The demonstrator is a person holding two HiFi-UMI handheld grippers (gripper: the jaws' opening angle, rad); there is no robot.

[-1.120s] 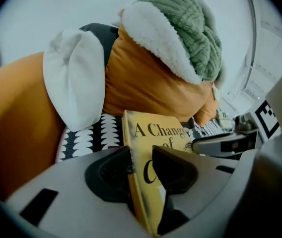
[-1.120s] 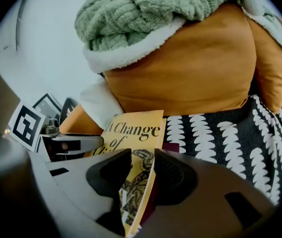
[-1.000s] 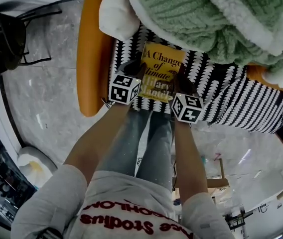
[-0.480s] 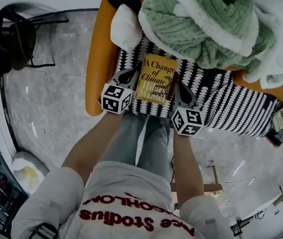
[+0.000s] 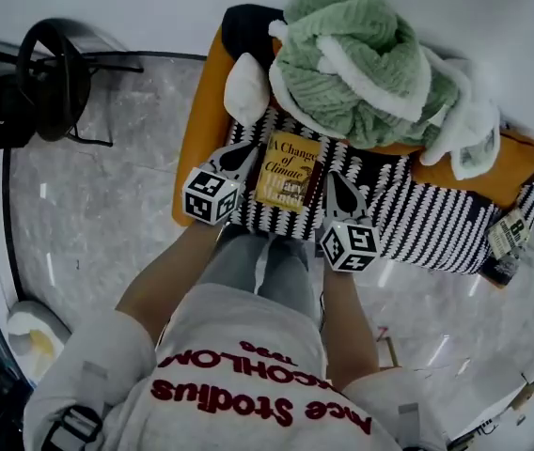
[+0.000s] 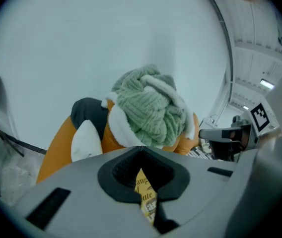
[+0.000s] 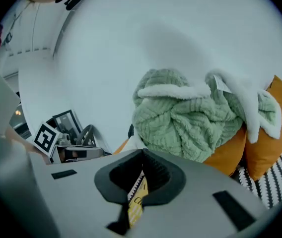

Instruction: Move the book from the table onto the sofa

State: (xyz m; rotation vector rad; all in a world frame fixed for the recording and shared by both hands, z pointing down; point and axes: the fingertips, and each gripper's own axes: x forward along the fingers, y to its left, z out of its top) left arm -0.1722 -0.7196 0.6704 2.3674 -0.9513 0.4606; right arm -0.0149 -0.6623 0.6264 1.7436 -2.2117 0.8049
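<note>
Though flanking the book (image 5: 288,172), shut on nothing

Flat and cover up on the striped throw (image 5: 436,219) over the orange sofa (image 5: 196,139), near the seat's front edge. Just behind the far edge, a heap of green blanket (image 5: 352,64) and a white cushion (image 5: 246,90), crowding the back of the seat. To the right, a long stretch of bare throw. To the left, the sofa's arm, then open floor (image 5: 107,214) out to a black chair (image 5: 51,78).

Beside the book's upper left corner, the left gripper (image 5: 248,150); beside its right edge, the right gripper (image 5: 333,181). Both held above the seat, tilted forward and down on bent, near-parallel forearms. Fingers of each pressed together with nothing between. Beyond each closed pair, only a strip of yellow cover down below.
</note>
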